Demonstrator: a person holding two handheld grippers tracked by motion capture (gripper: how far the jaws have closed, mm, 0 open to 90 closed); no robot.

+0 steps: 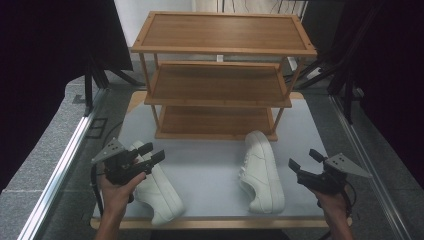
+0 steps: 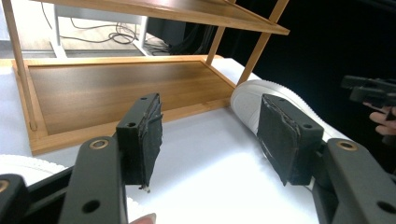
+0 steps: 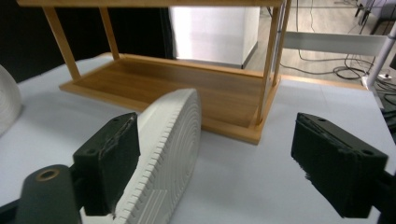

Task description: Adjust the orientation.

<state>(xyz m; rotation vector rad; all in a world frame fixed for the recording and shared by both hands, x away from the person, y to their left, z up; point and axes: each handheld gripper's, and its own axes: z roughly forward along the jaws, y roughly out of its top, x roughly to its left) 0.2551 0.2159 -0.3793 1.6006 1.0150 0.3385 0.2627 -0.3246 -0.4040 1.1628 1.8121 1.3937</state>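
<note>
Two white sneakers lie on the white table mat in front of a wooden three-tier rack [image 1: 218, 102]. My left gripper [image 1: 152, 151] hovers open over the heel end of the left sneaker [image 1: 159, 196]. In the left gripper view its jaws [image 2: 212, 135] stand wide with nothing between them, and the right sneaker [image 2: 247, 100] shows behind one jaw. The right gripper [image 1: 303, 159] is open just right of the right sneaker [image 1: 261, 172]. In the right gripper view that sneaker's ribbed sole [image 3: 173, 140] faces the open gripper [image 3: 219, 158], beside its left pad [image 3: 112, 156].
The rack's bottom shelf [image 2: 112, 88] sits low on the mat, its corner post [image 3: 268, 70] near the right sneaker. A metal rail [image 1: 60, 170] runs along the table's left edge. Dark curtains and stands flank the table. Cables lie on the floor behind.
</note>
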